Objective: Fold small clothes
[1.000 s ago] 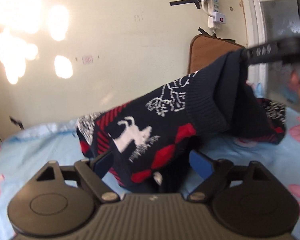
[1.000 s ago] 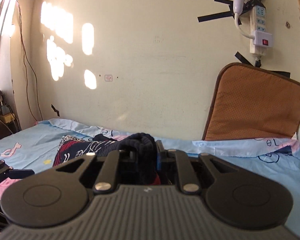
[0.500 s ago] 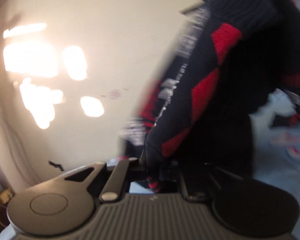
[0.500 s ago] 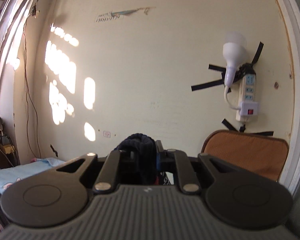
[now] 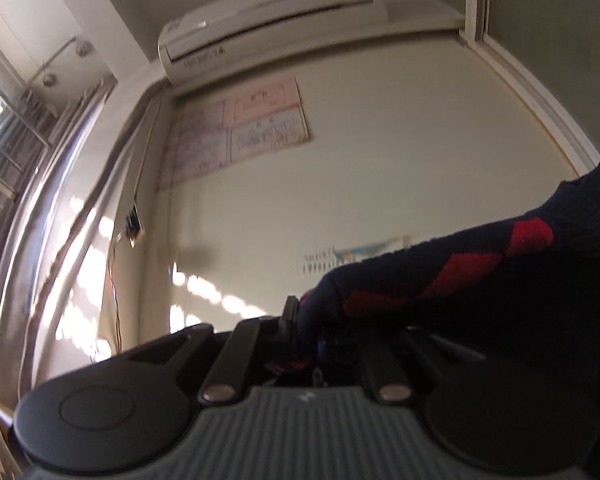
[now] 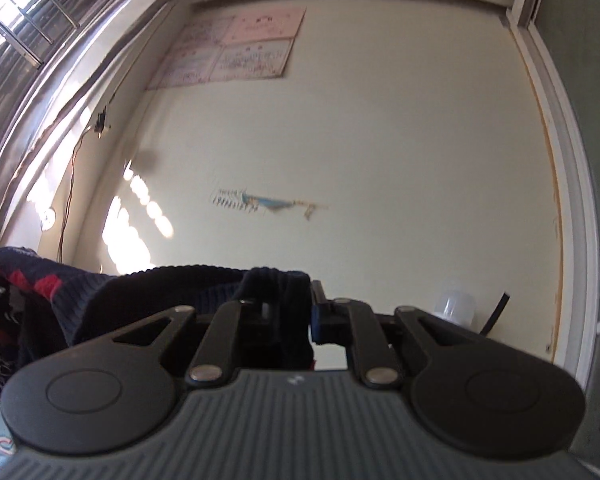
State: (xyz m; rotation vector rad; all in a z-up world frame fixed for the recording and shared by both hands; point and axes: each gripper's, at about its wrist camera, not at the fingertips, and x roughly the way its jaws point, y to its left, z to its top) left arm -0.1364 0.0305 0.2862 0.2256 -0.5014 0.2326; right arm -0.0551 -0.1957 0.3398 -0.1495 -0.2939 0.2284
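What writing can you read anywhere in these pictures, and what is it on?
None can be read.
Wall posters: print too blurred.
Air conditioner: sticker too small and blurred.
Torn wall sticker: only ragged marks, no letters.
Dark sweater: red pattern, no words showing.

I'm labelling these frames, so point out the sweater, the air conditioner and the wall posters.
sweater [image 5: 480, 280], left wrist view, on its red-patterned knit.
air conditioner [image 5: 272, 12], left wrist view, on its white front.
wall posters [image 6: 236, 48], right wrist view, on the sheets' middle.

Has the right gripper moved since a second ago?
Yes. The right gripper, shut on the sweater, tilted upward: the bed and brown cushion dropped out of view, and the wall posters now appear.
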